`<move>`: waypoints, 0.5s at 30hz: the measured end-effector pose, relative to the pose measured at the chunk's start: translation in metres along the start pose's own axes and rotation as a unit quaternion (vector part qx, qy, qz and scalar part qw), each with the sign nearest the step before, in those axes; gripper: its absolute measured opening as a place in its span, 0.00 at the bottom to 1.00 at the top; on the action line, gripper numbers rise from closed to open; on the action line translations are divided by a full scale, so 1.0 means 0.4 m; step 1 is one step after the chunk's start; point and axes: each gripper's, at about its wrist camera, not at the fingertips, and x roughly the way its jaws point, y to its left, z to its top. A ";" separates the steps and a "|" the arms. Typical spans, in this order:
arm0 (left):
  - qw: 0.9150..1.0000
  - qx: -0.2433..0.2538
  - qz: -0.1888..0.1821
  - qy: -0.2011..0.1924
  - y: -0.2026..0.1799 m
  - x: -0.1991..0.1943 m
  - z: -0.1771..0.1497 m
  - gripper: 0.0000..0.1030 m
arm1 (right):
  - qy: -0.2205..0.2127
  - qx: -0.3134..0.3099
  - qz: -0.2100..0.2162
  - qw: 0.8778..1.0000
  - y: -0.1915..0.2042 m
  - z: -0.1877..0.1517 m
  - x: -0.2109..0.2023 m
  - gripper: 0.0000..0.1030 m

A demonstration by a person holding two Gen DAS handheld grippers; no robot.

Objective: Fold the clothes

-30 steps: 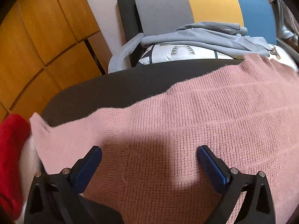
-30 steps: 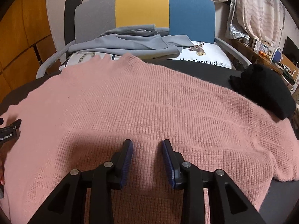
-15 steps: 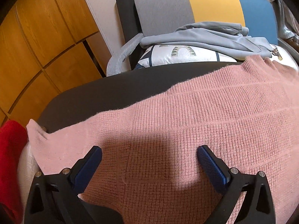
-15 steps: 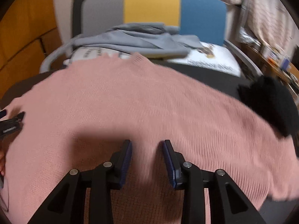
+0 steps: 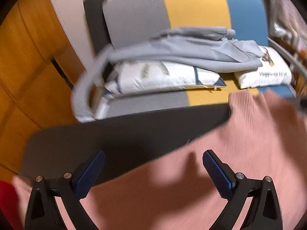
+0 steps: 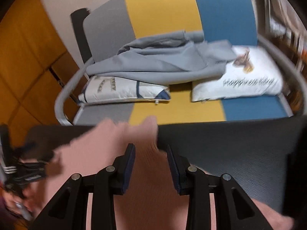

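A pink knit sweater [image 5: 220,163] lies on the dark table [image 5: 134,126]; both views are motion-blurred. My left gripper [image 5: 153,170] is wide open above the sweater's left part and holds nothing. In the right wrist view the sweater [image 6: 107,149] shows under and between the fingers of my right gripper [image 6: 150,164]. Its jaws stand a little apart with pink knit in the gap; whether the pads touch the fabric cannot be told. The left gripper shows blurred at the left edge of the right wrist view [image 6: 21,164].
A grey, yellow and blue chair [image 6: 172,9] stands behind the table with a grey garment [image 6: 163,65] and two white pillows [image 6: 239,84] on it. A wooden cabinet [image 5: 25,61] is at the left. A red cloth [image 5: 5,201] lies at the lower left. A black item [image 6: 299,172] sits at the right.
Both grippers have pulled back and tilted up fast. More bare table and the chair seat now show. The sweater covers less of both views. The jaw openings look the same.
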 end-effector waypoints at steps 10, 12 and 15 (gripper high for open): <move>0.993 0.111 -0.034 0.034 -0.200 0.108 0.127 1.00 | 0.086 0.022 0.032 0.996 -0.028 0.084 0.170 0.34; 0.992 0.111 -0.040 0.035 -0.214 0.114 0.136 1.00 | 0.111 0.016 0.029 0.993 -0.024 0.083 0.195 0.34; 0.991 0.062 -0.084 0.078 -0.199 0.143 0.150 1.00 | 0.115 -0.006 0.011 0.993 -0.006 0.088 0.204 0.31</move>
